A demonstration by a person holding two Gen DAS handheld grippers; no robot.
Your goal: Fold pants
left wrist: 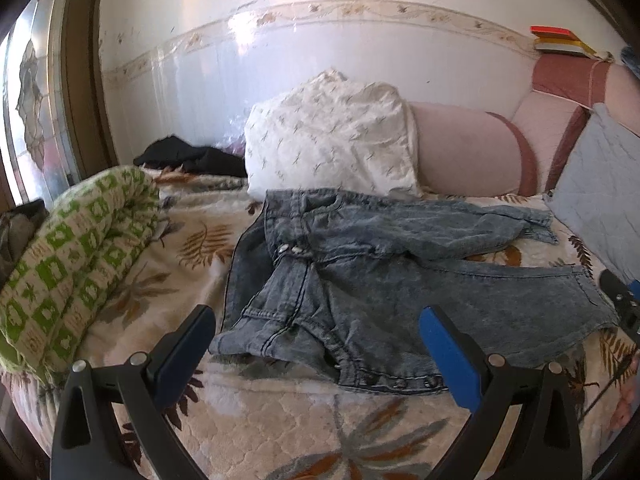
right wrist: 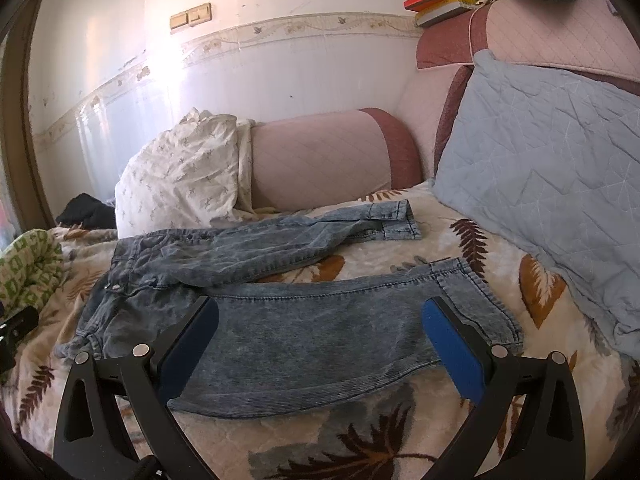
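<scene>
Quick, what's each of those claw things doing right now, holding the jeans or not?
Left gripper: open, holding nothing, hovering by the waist of the jeans.
Right gripper: open, holding nothing, hovering over the near trouser leg.

left gripper (left wrist: 316, 324): jaws wide apart, nothing between them, fingers pointing forward and slightly down
left fingers: dark pad on one (left wrist: 188, 344), blue pad on the other (left wrist: 444, 356), both bare
right gripper (right wrist: 320, 316): jaws wide apart, empty, same forward tilt
right fingers (right wrist: 452, 344): blue pad facing inward, no contact visible
cross-view: right gripper tip shows at the right edge of the left wrist view
</scene>
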